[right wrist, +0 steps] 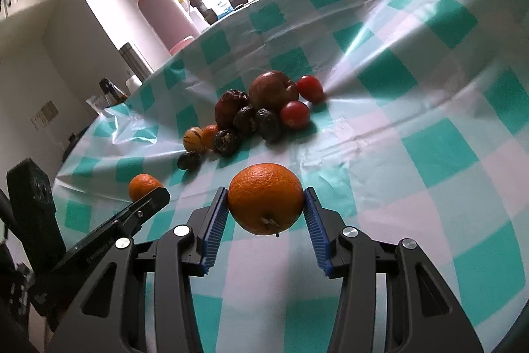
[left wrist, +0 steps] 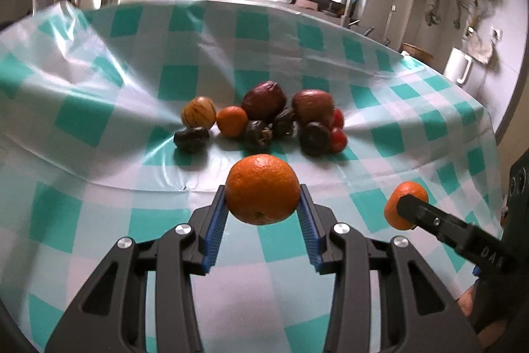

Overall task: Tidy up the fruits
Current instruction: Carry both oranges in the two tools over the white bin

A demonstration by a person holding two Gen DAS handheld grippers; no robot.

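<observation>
Kitchen, bright window behind, desk under a teal-and-white check plastic cloth, wrinkled at the far side

Both grippers loaded. Left gripper clamped on an orange, pads on its two sides, fruit held off the cloth, navel end facing the camera. Right gripper clamped on a second orange, stem end toward the camera, also held clear of the cloth. Each gripper shows in the other's view with its orange: right one at the right edge of the left view, left one at lower left of the right view

Pile of remaining fruit sits further in on the desk, straight ahead of the left gripper, ahead and a bit left of the right one. In it: small orange, striped yellowish fruit just beside it, two dark red wrinkled fruits, several dark shrivelled ones, two small red ones on the right end

Key relation: the small orange in the pile lies on the left part, so the left gripper looks nearer it; the red ones are nearer the right gripper. Both held oranges are near each other, side by side, well short of the pile

Judgement: oranges being grouped apart from the pile; no bowl or tray visible, drop spot can't be told. Round fruit may roll on the slick wrinkled cloth once let go
</observation>
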